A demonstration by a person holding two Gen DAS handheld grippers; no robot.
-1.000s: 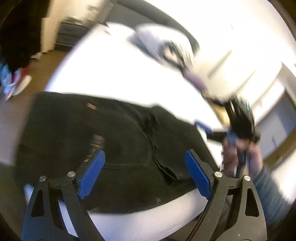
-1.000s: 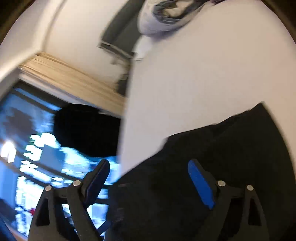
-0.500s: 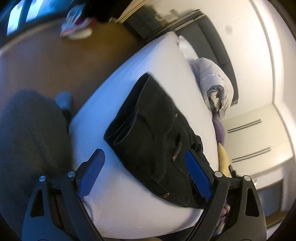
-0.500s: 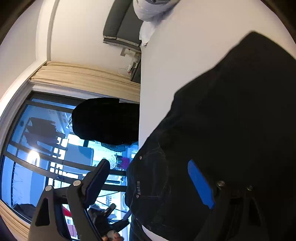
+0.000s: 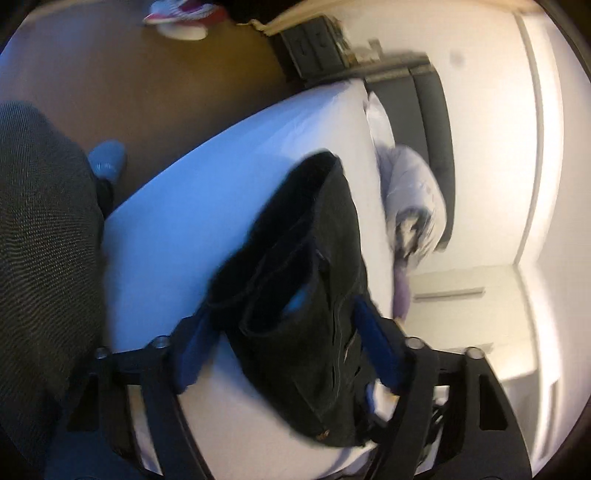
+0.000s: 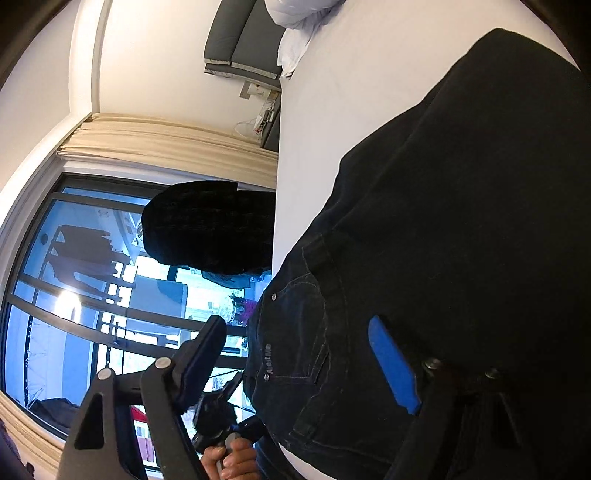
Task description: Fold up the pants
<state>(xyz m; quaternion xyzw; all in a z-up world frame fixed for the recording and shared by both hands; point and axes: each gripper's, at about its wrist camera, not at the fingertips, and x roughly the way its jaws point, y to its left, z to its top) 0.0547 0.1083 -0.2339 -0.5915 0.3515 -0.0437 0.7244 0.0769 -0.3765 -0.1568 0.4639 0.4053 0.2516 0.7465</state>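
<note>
Black pants (image 5: 314, 258) lie folded on the white bed (image 5: 207, 206). In the left wrist view my left gripper (image 5: 284, 343) straddles their bunched near edge. Its jaws are closing with the cloth between the blue pads (image 5: 376, 343); the blur hides whether they press. The right wrist view shows the pants (image 6: 461, 221) with a rivet pocket by the bed's edge. My right gripper (image 6: 295, 360) sits over that pocket, its jaws closing slightly. One pad (image 6: 391, 365) lies against the cloth, while the other finger (image 6: 199, 354) hangs off the bed, apart from the cloth.
A pale puffy jacket (image 5: 413, 195) lies by the grey headboard (image 5: 432, 110). A person's grey-trousered leg (image 5: 37, 258) stands left of the bed, with shoes (image 5: 181, 18) on the brown floor. A window (image 6: 74, 295) and a dark garment (image 6: 207, 225) are beyond the bed's side.
My left gripper rolled, dropped to the pants' near edge, and its jaws narrowed around the cloth. The right gripper sank onto the pants, then held still.
</note>
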